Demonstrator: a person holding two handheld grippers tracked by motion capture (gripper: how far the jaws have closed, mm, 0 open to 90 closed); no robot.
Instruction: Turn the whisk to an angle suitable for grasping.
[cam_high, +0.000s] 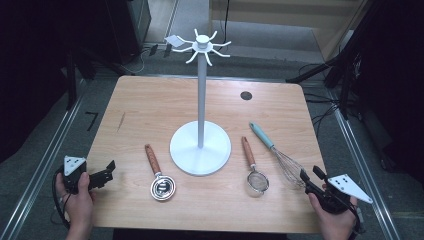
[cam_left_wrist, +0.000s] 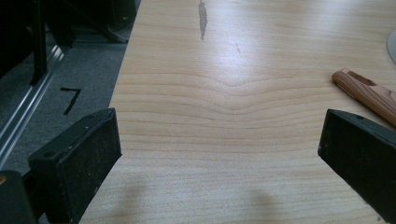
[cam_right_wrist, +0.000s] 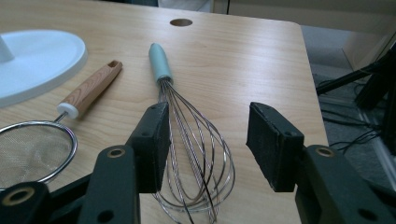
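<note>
A white hook stand (cam_high: 200, 100) rises from its round base (cam_high: 200, 150) at the table's middle. Left of the base lies a wooden-handled metal scoop (cam_high: 159, 178), whose handle (cam_left_wrist: 369, 92) reaches into the left gripper view. Right of the base lie a small wooden-handled strainer (cam_high: 253, 172) (cam_right_wrist: 37, 149) and a teal-handled whisk (cam_high: 278, 154) (cam_right_wrist: 187, 116). My left gripper (cam_high: 107, 171) (cam_left_wrist: 219, 135) stands wide open over bare wood at the front left. My right gripper (cam_high: 310, 175) (cam_right_wrist: 208, 130) is open at the front right, its jaws straddling the whisk's wire end without pressing on it.
The wooden table (cam_high: 150, 110) has a dark cable hole (cam_high: 245, 95) at the back right and a dark streak (cam_high: 120, 121) at the left. Metal rails and black stands flank the table on the floor.
</note>
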